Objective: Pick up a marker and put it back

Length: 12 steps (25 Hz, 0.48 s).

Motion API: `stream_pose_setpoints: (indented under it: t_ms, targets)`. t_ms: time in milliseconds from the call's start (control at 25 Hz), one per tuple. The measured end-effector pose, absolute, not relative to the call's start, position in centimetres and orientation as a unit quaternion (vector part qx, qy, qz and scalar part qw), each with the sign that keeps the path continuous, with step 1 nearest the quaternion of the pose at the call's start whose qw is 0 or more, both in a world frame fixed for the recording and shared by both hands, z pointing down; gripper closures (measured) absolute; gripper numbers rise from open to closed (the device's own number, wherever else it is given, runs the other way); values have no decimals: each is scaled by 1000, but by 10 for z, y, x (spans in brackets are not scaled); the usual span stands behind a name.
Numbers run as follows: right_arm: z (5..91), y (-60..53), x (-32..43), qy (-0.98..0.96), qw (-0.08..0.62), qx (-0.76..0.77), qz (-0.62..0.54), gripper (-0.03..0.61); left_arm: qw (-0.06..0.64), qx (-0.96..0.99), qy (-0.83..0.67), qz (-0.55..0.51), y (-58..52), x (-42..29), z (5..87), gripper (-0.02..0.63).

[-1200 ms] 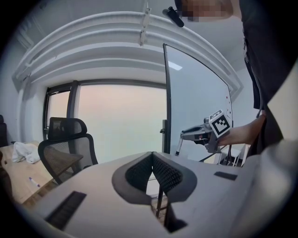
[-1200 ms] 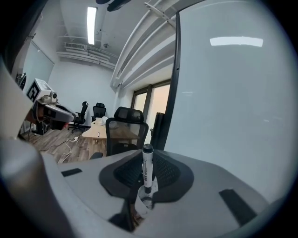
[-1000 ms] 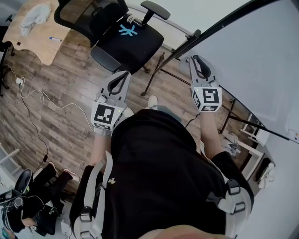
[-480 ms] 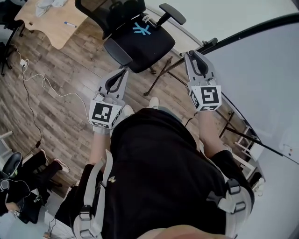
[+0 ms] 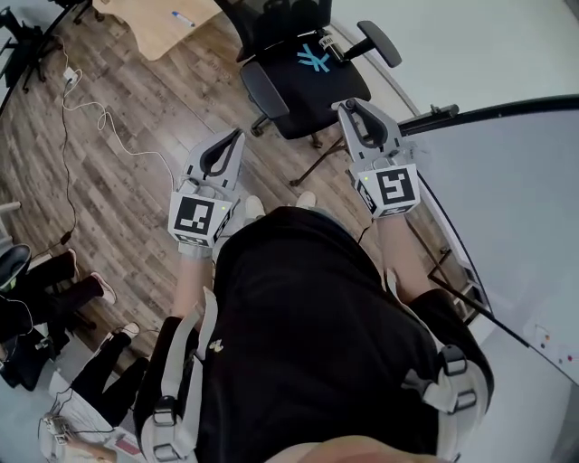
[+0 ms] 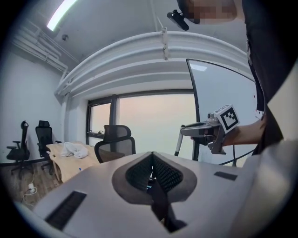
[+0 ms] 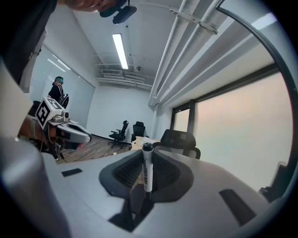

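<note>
1. Right gripper view: the right gripper (image 5: 351, 110) is clamped on the marker (image 7: 147, 169). It stands upright between the ribbed pads, with its dark cap poking above them.
2. Left gripper view: the left gripper (image 6: 152, 160) has its jaws pressed together with nothing between them. It is held level beside the other, in front of the person's body.
3. Risk, as I judge it: the pads pinch only a short stretch of a smooth round barrel. A swing or a knock on the cap could pivot the marker or let it slide out. Releasing before it rests on a support would drop it to the wooden floor (image 5: 136, 163).
4. Farther off: the whiteboard (image 5: 516, 181) stands at the person's right, the office chair (image 5: 312, 81) ahead, and the desk (image 5: 158, 14) beyond it.
5. Hard to make out: the marker's lower end is lost in the shadowed gap between the jaws. The head view does not show the marker at all. No view shows a tray or holder for it.
</note>
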State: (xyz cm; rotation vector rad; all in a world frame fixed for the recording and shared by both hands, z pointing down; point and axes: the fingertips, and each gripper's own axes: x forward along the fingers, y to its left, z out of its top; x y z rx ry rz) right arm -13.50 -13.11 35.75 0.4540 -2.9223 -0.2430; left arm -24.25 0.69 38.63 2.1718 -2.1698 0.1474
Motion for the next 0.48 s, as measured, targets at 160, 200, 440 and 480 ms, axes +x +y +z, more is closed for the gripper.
stream_pose_setpoints:
  t_ms: [160, 200, 440, 480]
  targets:
    - [361, -108, -161, -988, 83, 109, -75, 501, 34, 686, -726, 45, 25, -256, 384, 606]
    - [362, -102, -168, -989, 83, 98, -74, 502, 35, 680, -731, 44, 29, -260, 383, 606]
    - [374, -75, -195, -993, 83, 47, -64, 502, 35, 655, -753, 47, 47, -275, 385, 606]
    - [376, -71, -198, -994, 84, 41, -62, 502, 35, 652, -756, 47, 49, -277, 385, 606]
